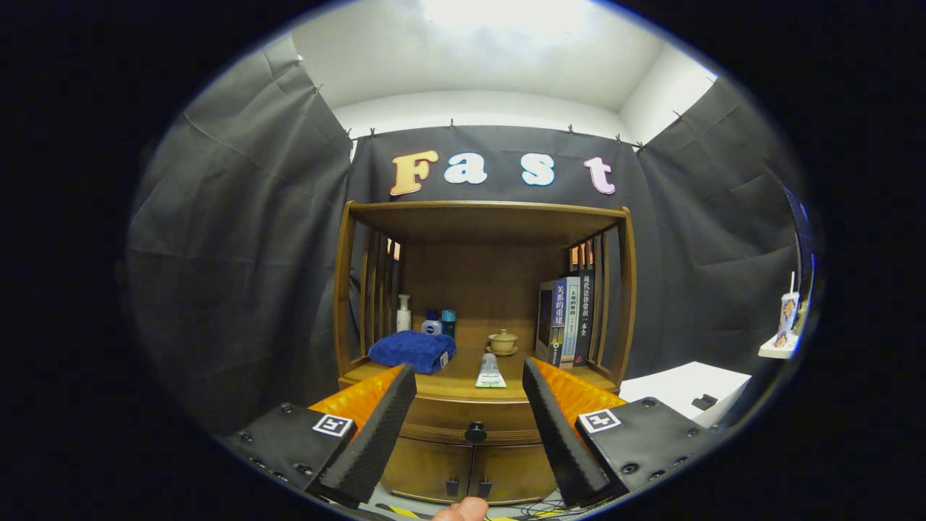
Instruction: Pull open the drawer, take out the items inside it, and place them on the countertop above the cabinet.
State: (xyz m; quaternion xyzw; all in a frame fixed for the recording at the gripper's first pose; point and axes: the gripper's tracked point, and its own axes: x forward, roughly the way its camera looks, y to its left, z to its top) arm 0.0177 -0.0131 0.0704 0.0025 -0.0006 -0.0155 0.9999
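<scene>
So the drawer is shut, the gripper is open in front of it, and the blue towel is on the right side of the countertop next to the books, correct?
Not quite. The gripper view shows the towel on the left side of the countertop, by the bottles; the books stand on the right. The rest holds: the drawer is shut and the gripper is open in front of it.

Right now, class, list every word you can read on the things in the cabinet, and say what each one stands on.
"关系的重建": spine of the blue book.
"现代法律常识一本全": spine of the black book.
Grey book between them, bottles, tube: print too small to read.
The tool is open, with its fingers held short of the drawer knob.
</scene>
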